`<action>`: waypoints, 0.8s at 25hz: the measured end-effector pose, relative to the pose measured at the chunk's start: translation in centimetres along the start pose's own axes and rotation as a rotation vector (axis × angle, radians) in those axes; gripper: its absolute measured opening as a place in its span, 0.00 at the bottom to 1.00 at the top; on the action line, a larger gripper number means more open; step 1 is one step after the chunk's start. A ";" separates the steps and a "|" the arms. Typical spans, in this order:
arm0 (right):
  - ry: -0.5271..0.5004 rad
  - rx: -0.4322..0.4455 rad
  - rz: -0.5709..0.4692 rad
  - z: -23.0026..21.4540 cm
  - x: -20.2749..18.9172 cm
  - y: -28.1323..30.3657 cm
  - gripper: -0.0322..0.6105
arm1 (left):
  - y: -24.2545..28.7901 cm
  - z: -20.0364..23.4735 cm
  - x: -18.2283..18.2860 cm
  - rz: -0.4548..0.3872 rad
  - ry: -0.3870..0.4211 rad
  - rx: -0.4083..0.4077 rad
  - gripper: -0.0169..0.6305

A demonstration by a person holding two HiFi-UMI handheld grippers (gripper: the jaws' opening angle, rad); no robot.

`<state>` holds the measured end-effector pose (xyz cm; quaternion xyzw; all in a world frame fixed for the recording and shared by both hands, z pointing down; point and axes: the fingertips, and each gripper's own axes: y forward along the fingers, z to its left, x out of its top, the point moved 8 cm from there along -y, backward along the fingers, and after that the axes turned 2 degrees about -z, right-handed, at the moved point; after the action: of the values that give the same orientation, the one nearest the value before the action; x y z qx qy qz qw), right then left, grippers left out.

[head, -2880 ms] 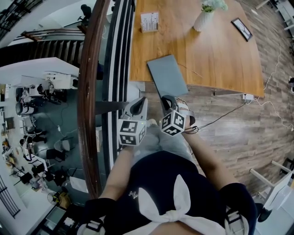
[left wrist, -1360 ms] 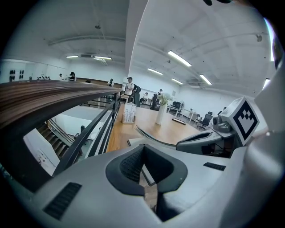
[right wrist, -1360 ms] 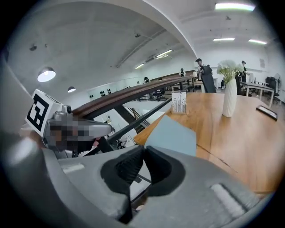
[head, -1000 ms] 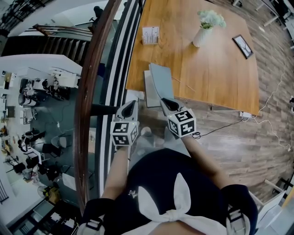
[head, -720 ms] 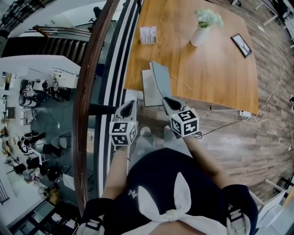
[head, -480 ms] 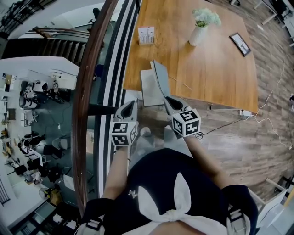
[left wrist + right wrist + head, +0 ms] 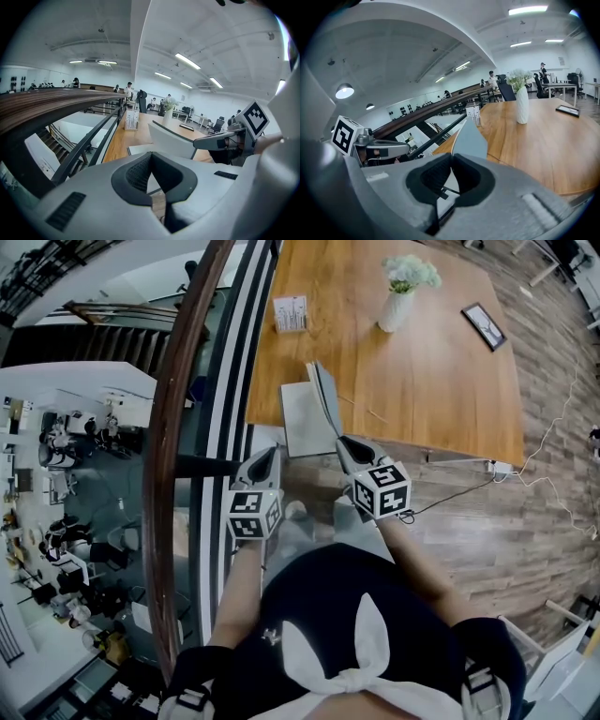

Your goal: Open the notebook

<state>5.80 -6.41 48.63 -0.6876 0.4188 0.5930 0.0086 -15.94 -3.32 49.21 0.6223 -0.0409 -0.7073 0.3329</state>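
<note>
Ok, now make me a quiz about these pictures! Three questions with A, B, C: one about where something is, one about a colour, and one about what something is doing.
1. Where does the vase stand?
A. in a box
B. on the table
C. on a chair

2. What colour is the vase?
A. white
B. red
C. black

3. How is the cover of the notebook?
A. lying flat and shut
B. torn off
C. lifted up on edge, pinched by the right gripper

Answers:
1 B: the vase sits on the wooden top, beyond the notebook.
2 A: it looks plain white in both the head view and the right gripper view.
3 C: the grey cover rises from between the closed jaws, and a white page shows beside it.
</note>
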 end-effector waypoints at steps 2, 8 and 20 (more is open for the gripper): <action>0.000 -0.003 -0.002 -0.2 0.1 -0.3 0.08 | 0.1 -0.3 0.1 -0.001 0.000 -0.002 0.05; 0.002 -0.017 -0.008 -1.0 0.0 -0.9 0.08 | 0.5 -1.1 0.0 0.004 0.002 -0.009 0.05; -0.007 -0.027 -0.008 -1.8 -0.3 -1.5 0.08 | 0.8 -1.9 0.0 0.000 0.004 -0.017 0.05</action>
<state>8.16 -6.16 48.63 -0.6871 0.4081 0.6011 0.0033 -13.90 -3.28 49.22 0.6207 -0.0341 -0.7065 0.3383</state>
